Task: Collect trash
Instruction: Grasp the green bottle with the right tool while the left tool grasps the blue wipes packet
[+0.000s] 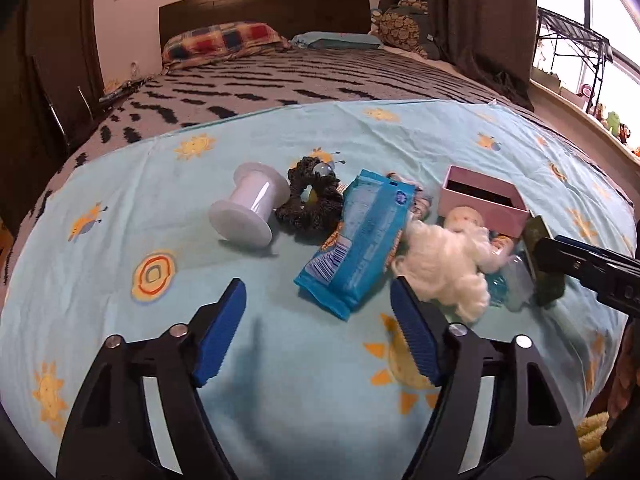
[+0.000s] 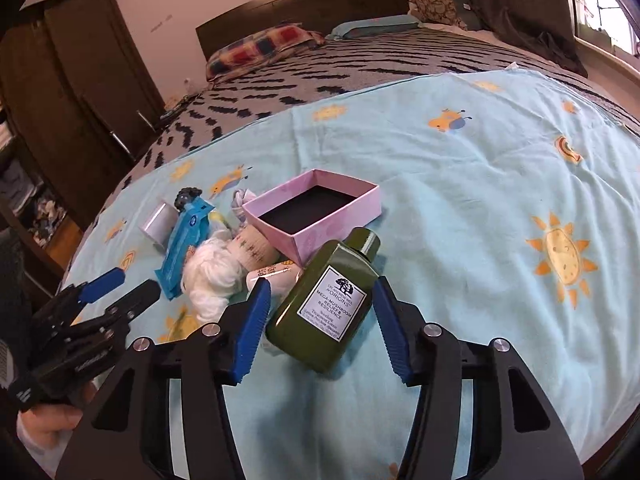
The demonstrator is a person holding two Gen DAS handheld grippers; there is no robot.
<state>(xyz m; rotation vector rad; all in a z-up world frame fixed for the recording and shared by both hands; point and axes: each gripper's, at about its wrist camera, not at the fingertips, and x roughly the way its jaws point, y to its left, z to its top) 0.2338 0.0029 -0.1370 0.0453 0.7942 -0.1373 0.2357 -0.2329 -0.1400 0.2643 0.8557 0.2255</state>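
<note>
Item: green bottle (image 2: 332, 300), lying on its side on the sun-print blue sheet (image 2: 460, 184), cap toward the pink box (image 2: 316, 208). It sits between the right gripper (image 2: 320, 320) pads, jaws apart and not pressing, likely lined up for a grasp. Adjacent clutter: white fluff (image 1: 448, 264), blue wrapper (image 1: 360, 236), white spool (image 1: 248, 208), dark scrunchie (image 1: 308, 200). Left gripper (image 1: 318, 316) open and empty, the wrapper just ahead of it

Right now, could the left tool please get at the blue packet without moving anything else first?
Probably yes: the left tool is open, the blue packet lies just ahead on the sheet, and only the white fluff touches its far side.
</note>
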